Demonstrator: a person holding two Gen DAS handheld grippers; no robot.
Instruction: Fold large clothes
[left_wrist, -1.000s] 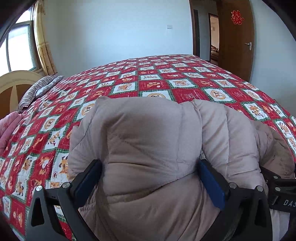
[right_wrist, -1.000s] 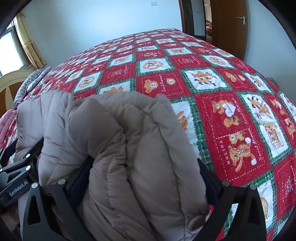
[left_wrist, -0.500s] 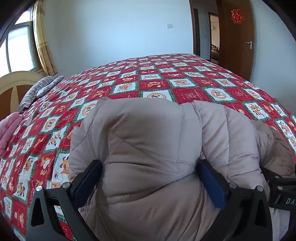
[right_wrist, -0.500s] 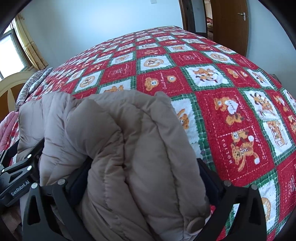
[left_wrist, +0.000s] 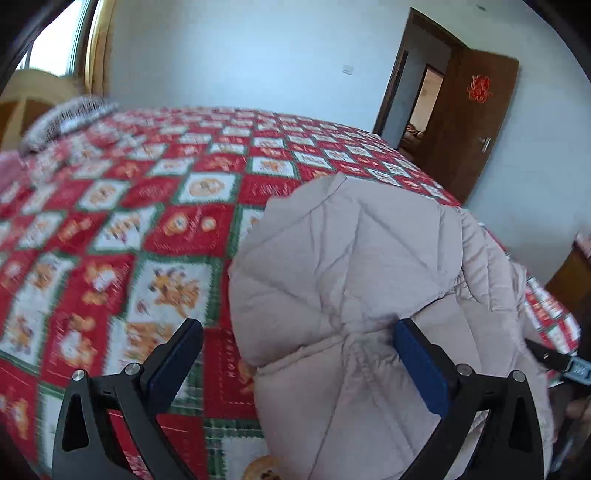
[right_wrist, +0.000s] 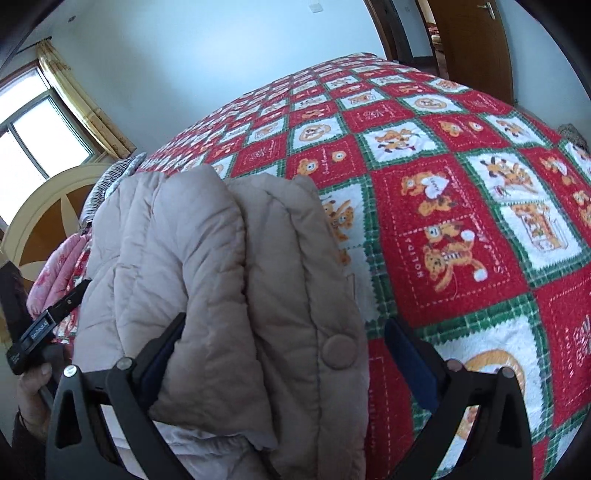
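A folded beige puffer jacket (left_wrist: 351, 258) lies on the red, white and green bear-print quilt (left_wrist: 129, 229) near the bed's front edge. My left gripper (left_wrist: 301, 347) is open. Its right finger presses into the jacket, while its left finger (left_wrist: 181, 350) hangs over bare quilt. In the right wrist view the jacket (right_wrist: 207, 258) shows a snap button. My right gripper (right_wrist: 286, 343) is open too. The left finger is tucked against the jacket's fold. A strip of quilt (right_wrist: 461, 184) shows before its right finger (right_wrist: 406, 350). A hand (right_wrist: 33, 387) holds the left gripper's body at the jacket's left.
A striped pillow (left_wrist: 66, 118), pink fabric (right_wrist: 59, 269) and a rounded wooden headboard (right_wrist: 48, 214) sit at the bed's left end. A brown door (left_wrist: 469, 122) stands open at the far right. A curtained window (right_wrist: 33, 133) is on the left wall.
Both views have swung: the left gripper shifted left, so its left finger is now off the jacket. The right gripper shifted right, opening a gap at its right finger. The jacket stays on the bed.
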